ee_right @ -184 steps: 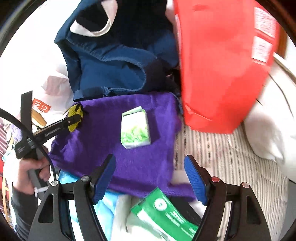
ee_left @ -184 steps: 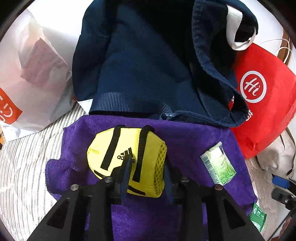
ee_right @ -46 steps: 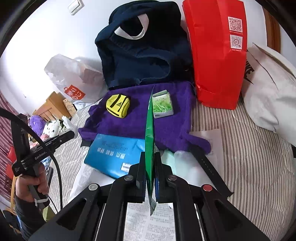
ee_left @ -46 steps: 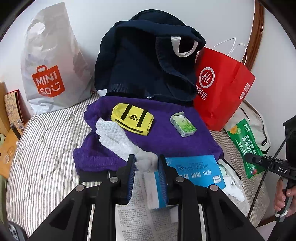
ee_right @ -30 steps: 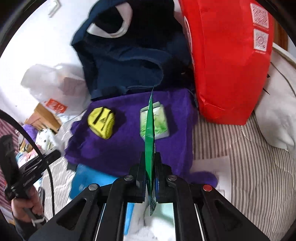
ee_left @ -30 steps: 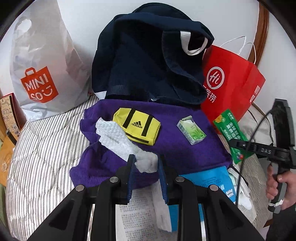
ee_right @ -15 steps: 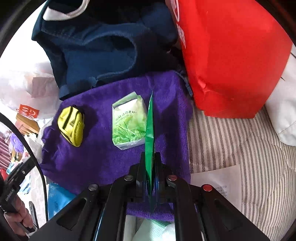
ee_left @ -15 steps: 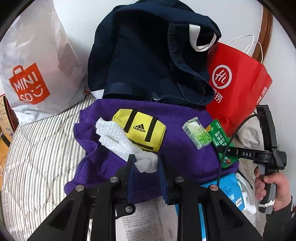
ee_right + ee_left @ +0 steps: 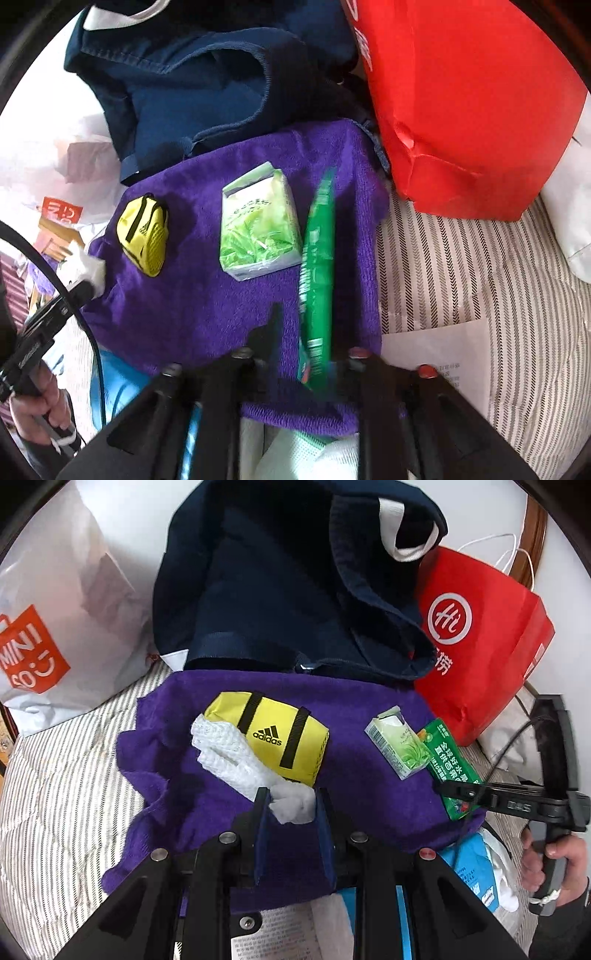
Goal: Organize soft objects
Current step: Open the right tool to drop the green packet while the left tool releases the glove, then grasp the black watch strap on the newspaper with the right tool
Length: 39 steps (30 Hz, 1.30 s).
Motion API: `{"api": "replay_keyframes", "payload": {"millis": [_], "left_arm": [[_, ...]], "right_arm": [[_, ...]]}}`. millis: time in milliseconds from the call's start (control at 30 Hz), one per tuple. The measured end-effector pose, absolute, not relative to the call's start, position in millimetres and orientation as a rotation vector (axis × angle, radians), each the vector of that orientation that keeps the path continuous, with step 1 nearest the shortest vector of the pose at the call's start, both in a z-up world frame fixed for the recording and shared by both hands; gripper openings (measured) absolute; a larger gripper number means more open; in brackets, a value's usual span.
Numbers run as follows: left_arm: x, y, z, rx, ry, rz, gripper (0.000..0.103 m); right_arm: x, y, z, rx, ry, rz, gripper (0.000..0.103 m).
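Placement on the purple towel [image 9: 207, 812] seems intended: white cloth [image 9: 236, 760] is pinched by the left gripper [image 9: 291, 808], while the green packet [image 9: 317, 273] lies between the right gripper's [image 9: 306, 354] parted jaws.

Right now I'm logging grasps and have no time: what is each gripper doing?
Left gripper: shut on the white cloth.
Right gripper: jaws apart, open; the green packet lies between them on the purple towel.
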State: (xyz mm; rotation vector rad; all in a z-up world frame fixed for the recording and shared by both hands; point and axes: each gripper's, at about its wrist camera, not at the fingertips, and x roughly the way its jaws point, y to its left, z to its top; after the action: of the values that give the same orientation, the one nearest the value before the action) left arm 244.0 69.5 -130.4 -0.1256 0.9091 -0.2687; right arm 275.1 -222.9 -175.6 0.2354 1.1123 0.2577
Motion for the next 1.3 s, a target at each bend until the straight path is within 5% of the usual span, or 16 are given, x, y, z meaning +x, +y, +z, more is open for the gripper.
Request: {"api": "replay_keyframes", "payload": {"millis": [133,700,967,1300], "left_arm": [[251,66,-138,-0.125,0.937,-0.266,0.023],[267,64,-168,-0.136,1.026,-0.219,0.027],[256,63,-159,-0.130,1.015,-0.181,0.067],[226,63,-126,-0.103,0.967,-0.149,0.074]], "right_arm": [[267,-220,-164,0.224,1.093,0.290,0.050],[216,-250,-118,0.187,0.999,0.273,0.050],[197,-280,-115,0.200,0.995,0.217,0.051],[164,-306,-134,0.157,1.029,0.178,0.051]]}}
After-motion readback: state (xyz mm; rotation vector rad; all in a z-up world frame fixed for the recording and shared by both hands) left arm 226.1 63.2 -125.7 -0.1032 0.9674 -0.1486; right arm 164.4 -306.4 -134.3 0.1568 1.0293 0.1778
